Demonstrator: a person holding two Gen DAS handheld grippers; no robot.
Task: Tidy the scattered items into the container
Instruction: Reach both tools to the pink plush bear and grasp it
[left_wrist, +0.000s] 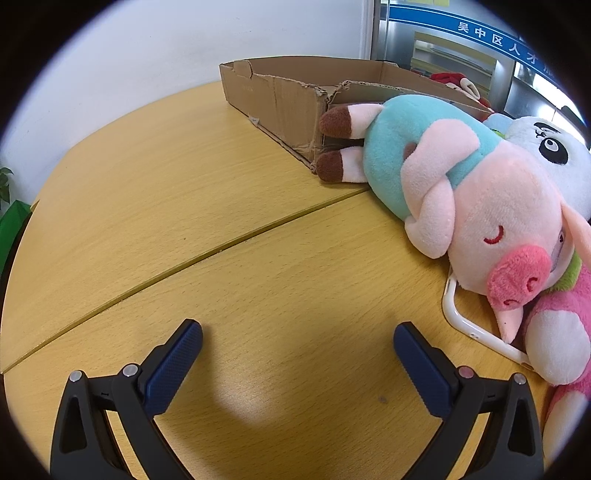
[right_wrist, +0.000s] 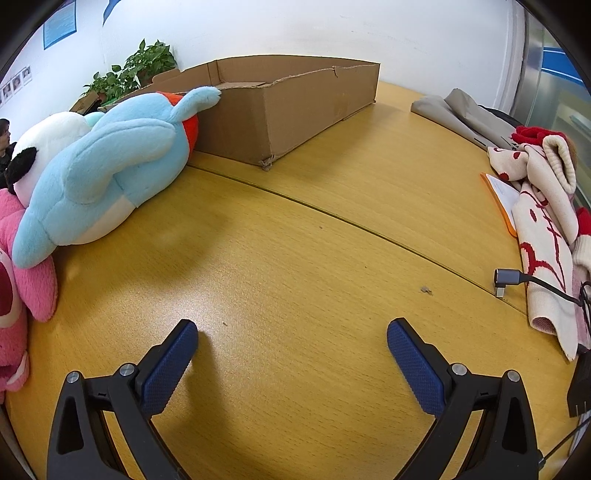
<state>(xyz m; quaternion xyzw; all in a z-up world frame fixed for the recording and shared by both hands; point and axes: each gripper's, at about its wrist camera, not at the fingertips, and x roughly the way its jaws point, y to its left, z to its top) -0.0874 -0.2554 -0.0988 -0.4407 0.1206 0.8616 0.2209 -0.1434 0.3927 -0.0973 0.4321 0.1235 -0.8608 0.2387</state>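
A shallow cardboard box (left_wrist: 280, 99) stands at the back of the wooden table; it also shows in the right wrist view (right_wrist: 295, 107). A pink pig plush in a teal shirt (left_wrist: 443, 184) lies on its side, feet against the box. Behind it is a white panda plush (left_wrist: 554, 151), and a pink plush (left_wrist: 569, 325) lies at the right edge. In the right wrist view a blue dolphin plush (right_wrist: 96, 173) lies left, with the panda plush (right_wrist: 40, 147) and pink plush (right_wrist: 22, 266) beside it. My left gripper (left_wrist: 297, 341) is open and empty. My right gripper (right_wrist: 291, 341) is open and empty.
A white frame (left_wrist: 465, 317) lies under the pig's head. On the right of the right wrist view lie a red-and-cream knitted garment (right_wrist: 543, 229), a cable plug (right_wrist: 508, 280), an orange-edged paper (right_wrist: 502, 199) and grey cloth (right_wrist: 458, 110). A potted plant (right_wrist: 136, 70) stands behind the box.
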